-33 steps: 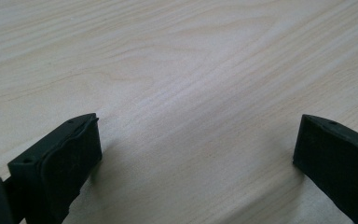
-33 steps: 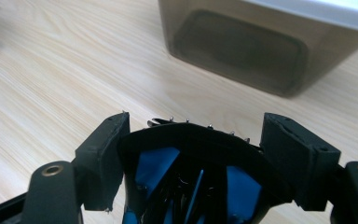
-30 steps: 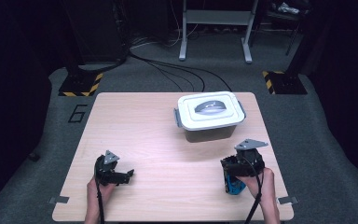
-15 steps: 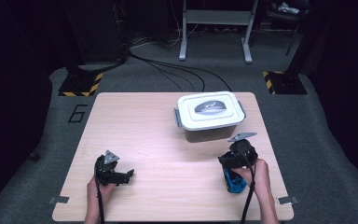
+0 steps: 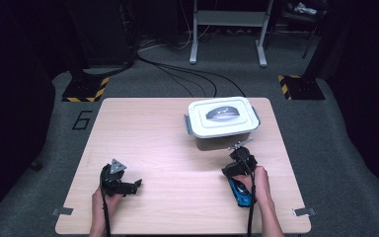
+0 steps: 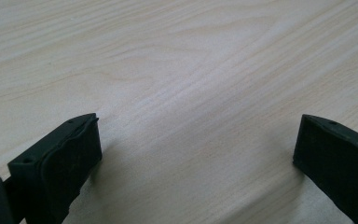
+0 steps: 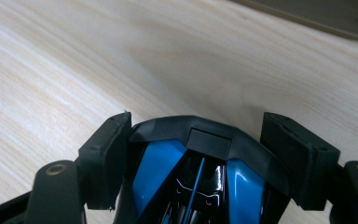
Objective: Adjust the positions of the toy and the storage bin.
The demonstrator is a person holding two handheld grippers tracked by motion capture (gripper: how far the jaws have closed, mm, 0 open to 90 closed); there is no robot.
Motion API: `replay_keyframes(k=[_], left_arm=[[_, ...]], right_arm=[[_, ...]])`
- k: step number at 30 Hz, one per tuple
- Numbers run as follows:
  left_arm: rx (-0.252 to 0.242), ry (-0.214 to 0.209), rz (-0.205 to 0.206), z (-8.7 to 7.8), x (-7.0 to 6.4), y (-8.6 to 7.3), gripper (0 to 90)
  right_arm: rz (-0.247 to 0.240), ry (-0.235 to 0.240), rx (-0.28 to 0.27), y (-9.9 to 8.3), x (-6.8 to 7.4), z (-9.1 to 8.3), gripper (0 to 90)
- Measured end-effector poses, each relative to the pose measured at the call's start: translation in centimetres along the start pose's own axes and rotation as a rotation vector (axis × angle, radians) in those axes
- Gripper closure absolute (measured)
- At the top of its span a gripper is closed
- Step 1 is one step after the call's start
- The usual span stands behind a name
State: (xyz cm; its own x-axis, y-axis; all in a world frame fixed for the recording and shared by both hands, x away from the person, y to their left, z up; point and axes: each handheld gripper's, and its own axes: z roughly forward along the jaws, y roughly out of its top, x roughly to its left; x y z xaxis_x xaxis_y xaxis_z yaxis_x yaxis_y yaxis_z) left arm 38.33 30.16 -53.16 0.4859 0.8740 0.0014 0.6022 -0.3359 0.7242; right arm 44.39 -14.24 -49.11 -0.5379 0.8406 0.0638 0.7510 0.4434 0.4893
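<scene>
— Looking at the high view first: what is different from a second ago?

— The right tool (image 5: 238,160) has swung. A second ago its grey plate sat level and square to the bench (image 5: 148,148); now it tips forward and points at the white lidded storage box (image 5: 222,118), closer to the box's near wall. The blue and black toy car (image 5: 242,191) lies under the right hand (image 5: 259,182), near the bench's front right edge.

— And the left side?

— The left tool (image 5: 128,186) rests at the front left of the bench, as it did in both earlier frames.

— What does the left gripper view add?

— Its jaws stand wide apart over bare wood grain, nothing between them.

— And the right gripper view?

— The toy car (image 7: 191,172) sits between the two jaws of the right tool (image 7: 196,154). The left jaw touches the car's flank; on the right I can't tell whether it presses or stands just off, so I cannot say whether the grip is closed.

— What does that mean for the work?

— I judge the car is being carried toward the box, whose lid is on and would need opening.
</scene>
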Motion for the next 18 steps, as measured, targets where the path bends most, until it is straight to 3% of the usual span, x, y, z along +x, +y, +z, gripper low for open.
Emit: replay_keyframes(k=[6,8,18], left_arm=[[0.0,0.0,-0.001,0.0,0.0,0.0,0.8],[0.0,0.0,-0.001,0.0,0.0,0.0,0.8],[0.015,-0.008,0.009,-0.1,0.1,0.1,0.7]], right_arm=[[0.044,0.02,-0.017,-0.3,-0.6,0.1,24.5],[0.063,0.024,-0.026,-0.5,-0.7,0.1,20.5],[0.08,0.043,-0.197,-2.0,-0.5,-2.9,2.9]])
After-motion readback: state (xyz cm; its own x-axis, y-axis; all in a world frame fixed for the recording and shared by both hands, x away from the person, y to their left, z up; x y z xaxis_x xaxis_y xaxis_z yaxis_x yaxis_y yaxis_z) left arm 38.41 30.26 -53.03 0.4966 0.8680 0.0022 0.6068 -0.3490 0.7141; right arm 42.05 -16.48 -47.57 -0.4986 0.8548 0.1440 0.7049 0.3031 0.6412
